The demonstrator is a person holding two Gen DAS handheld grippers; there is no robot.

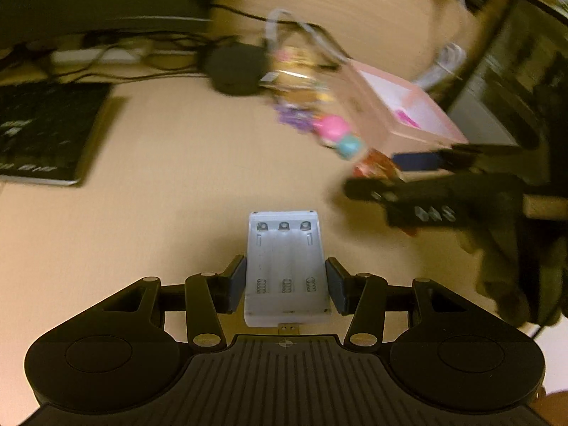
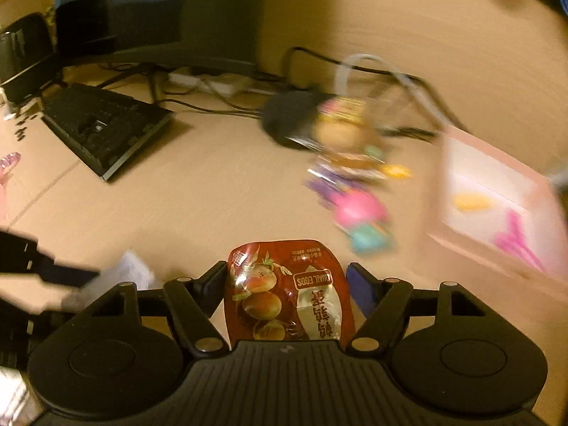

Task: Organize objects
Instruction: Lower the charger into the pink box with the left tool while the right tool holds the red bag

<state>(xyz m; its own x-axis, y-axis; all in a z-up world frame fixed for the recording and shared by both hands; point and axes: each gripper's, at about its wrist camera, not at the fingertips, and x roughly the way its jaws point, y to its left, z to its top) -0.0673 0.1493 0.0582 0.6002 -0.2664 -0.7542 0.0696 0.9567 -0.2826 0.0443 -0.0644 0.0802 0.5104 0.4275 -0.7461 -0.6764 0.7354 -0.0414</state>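
Note:
My left gripper (image 1: 285, 284) is shut on a white three-slot battery holder (image 1: 284, 248), its blue pads (image 1: 236, 284) pressing both long sides above the tan desk. My right gripper (image 2: 285, 284) is shut on a red quail-egg snack packet (image 2: 284, 294), held upright between its pads. In the left wrist view the right gripper (image 1: 383, 174) shows blurred at the right with the red packet (image 1: 374, 167), just in front of an open pink box (image 1: 408, 113). The pink box (image 2: 497, 206) holds a yellow and a pink item. A blurred heap of small colourful trinkets (image 2: 358, 213) lies beside it.
A black keyboard (image 2: 103, 124) lies at the left, with a monitor base and tangled cables behind it. A round black device (image 1: 236, 67) sits by the trinket heap (image 1: 335, 131). The left gripper's finger (image 2: 53, 273) shows at the left edge of the right wrist view.

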